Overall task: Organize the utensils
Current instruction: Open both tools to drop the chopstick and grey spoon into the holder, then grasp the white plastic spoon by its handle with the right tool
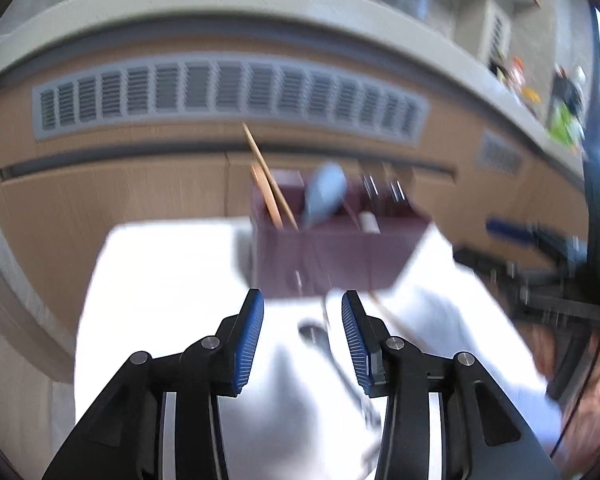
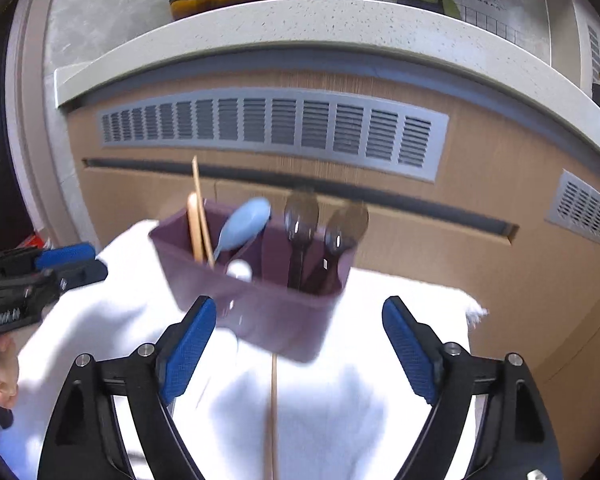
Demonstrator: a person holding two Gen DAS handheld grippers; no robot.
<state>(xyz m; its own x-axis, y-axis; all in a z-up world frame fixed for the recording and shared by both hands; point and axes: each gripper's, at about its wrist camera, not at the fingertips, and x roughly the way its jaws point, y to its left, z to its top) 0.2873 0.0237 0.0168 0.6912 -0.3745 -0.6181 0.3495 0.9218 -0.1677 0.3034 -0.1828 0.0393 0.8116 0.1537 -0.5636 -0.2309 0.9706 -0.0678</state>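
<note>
Purple utensil holder (image 2: 260,312) – set toward the far edge of a tabletop (image 2: 360,420) covered in white cloth, in front of a wood-panelled cabinet (image 2: 480,240) with grey vent grilles. Contents, as seen in the right wrist view: two wooden chopsticks (image 2: 199,220) upright in the left compartment; a light blue spoon (image 2: 244,222) beside them; two dark spoons (image 2: 300,216) in the right compartment.

One loose wooden chopstick (image 2: 274,416) – laid on the cloth toward the near edge, in front of the holder.

A metal utensil (image 1: 324,344) – blurred, lying on the cloth; its kind cannot be told.

Left hand-held gripper (image 1: 303,300) – jaws parted, nothing clamped.

Right hand-held gripper (image 2: 300,306) – jaws spread wide, nothing clamped.
</note>
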